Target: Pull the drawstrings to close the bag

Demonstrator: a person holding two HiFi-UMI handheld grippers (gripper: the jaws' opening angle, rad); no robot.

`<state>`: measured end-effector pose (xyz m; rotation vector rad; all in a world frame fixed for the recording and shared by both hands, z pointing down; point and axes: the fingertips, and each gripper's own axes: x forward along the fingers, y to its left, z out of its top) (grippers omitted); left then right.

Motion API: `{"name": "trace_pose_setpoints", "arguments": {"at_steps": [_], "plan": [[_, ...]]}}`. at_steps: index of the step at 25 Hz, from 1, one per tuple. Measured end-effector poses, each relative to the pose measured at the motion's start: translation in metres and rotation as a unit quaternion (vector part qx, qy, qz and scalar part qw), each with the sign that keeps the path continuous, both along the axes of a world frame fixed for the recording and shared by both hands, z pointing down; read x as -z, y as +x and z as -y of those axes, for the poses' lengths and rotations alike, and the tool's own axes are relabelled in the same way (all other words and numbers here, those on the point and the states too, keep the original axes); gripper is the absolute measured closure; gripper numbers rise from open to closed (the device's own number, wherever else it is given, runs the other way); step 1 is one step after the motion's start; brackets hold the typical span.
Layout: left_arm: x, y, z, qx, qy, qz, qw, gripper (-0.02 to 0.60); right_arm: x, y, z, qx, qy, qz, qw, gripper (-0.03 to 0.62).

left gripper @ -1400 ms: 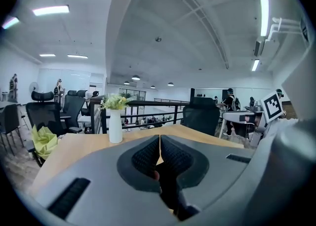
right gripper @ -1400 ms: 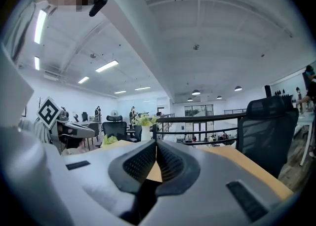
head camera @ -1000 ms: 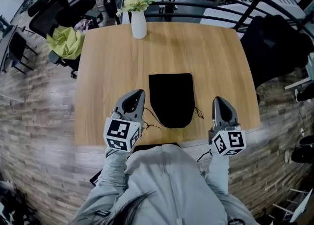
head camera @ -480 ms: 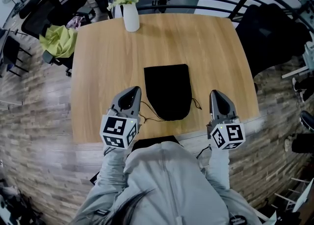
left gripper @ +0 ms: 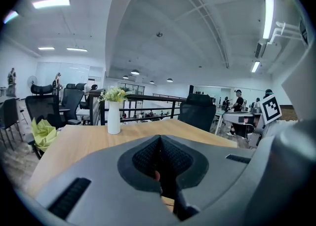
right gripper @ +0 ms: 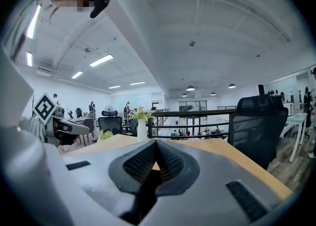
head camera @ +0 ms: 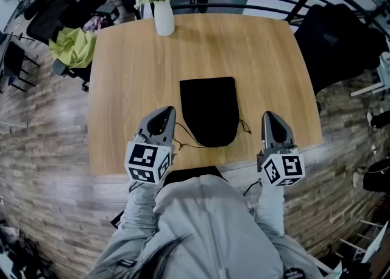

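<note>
Head view: the black bag (head camera: 209, 109) lay flat on the wooden table (head camera: 122, 89), its mouth toward the person, between the two grippers and touching neither.
Drawstrings: the left cord (head camera: 184, 142) trailed out just beside the left gripper; the right cord (head camera: 245, 127) made a short loop between the bag and the right gripper.
Left gripper (head camera: 163, 113): jaws clenched together with nothing in them.
Right gripper (head camera: 270, 116): jaws likewise pressed together and empty.
Task state: neither cord was taken, so the mouth was probably not cinched, though black on black hid it.
Risk, missed grip: the cords were thin and lay flat, so jaws closing over one could pinch only air or scrape the wood.
Risk, sliding: the bag looked light and limp, so a pull on one cord alone would likely drag the whole bag instead of closing it.
Table: smooth pale wood, bare but for a white vase (head camera: 164, 21) of flowers at the far edge.
Room: open office with a dark railing, office chairs and a green cloth (head camera: 73, 47) on one seat.
</note>
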<state>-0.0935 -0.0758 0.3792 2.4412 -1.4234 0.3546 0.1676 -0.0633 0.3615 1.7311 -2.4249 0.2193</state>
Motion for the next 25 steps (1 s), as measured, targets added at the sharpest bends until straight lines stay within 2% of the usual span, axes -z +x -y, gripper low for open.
{"name": "trace_pose_setpoints", "arguments": {"at_steps": [11,25], "plan": [[-0.003,0.003,-0.001,-0.008,-0.003,-0.001,1.0,0.555,-0.005,0.005,-0.005,-0.015,-0.011,0.009,1.0,0.572],[-0.011,-0.009,0.004,0.005,-0.011,0.006,0.9999,0.555,-0.011,0.004,0.0,-0.013,-0.017,0.014,1.0,0.572]]}}
